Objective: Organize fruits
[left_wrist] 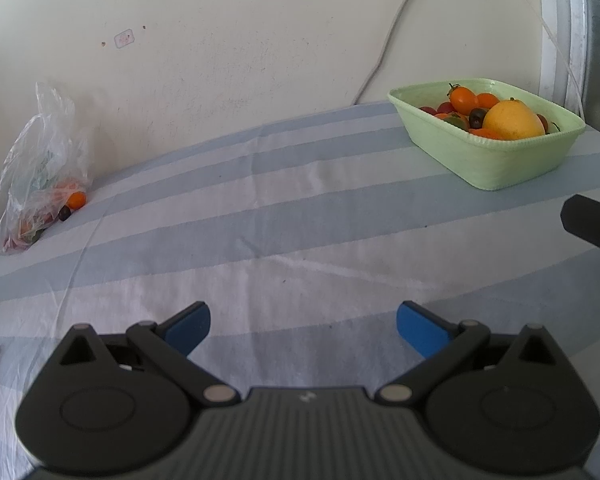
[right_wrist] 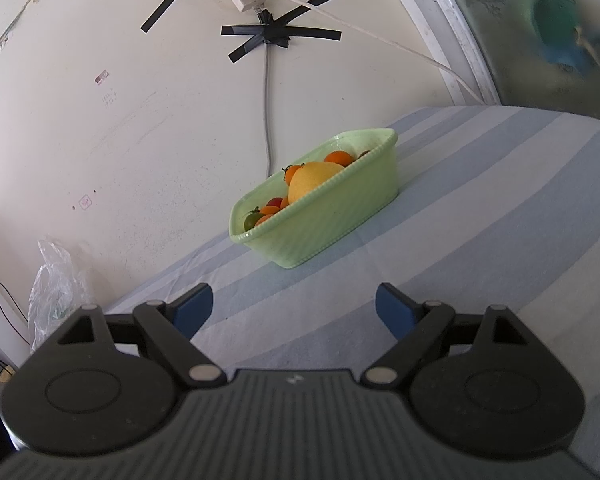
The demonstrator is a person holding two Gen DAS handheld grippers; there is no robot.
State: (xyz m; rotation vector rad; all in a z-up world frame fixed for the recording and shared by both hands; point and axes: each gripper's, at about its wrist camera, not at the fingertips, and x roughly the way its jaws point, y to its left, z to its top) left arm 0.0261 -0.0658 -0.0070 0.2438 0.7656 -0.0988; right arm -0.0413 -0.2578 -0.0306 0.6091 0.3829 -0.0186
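A pale green basket (left_wrist: 496, 160) sits near the far right corner of the striped surface (left_wrist: 280, 216), close to the wall, already piled with fruit: a large yellow fruit (left_wrist: 514, 120), several small orange fruits (left_wrist: 464, 99), some red ones and a dark one. From the right wrist view the same basket (right_wrist: 332, 220) lies straight ahead, well apart from the claw.

Across the surface, at the far left against the wall, a clear plastic bag (left_wrist: 40, 168) slumps open with more fruit inside it. A small orange fruit (left_wrist: 77, 199) and a dark round one (left_wrist: 64, 212) rest at its mouth, on the cloth or just at the bag's edge; which, the view does not settle.

The left claw (left_wrist: 303, 330) hovers low over the bare middle of the surface, its blue pads spread wide and holding nothing. The right claw (right_wrist: 294, 306) is likewise spread apart and empty, pointed at the basket.

By this evidence the job looks well under way but unfinished: most fruit appears to be in the basket, while the bag's contents and the 2 pieces at its mouth are left to move.
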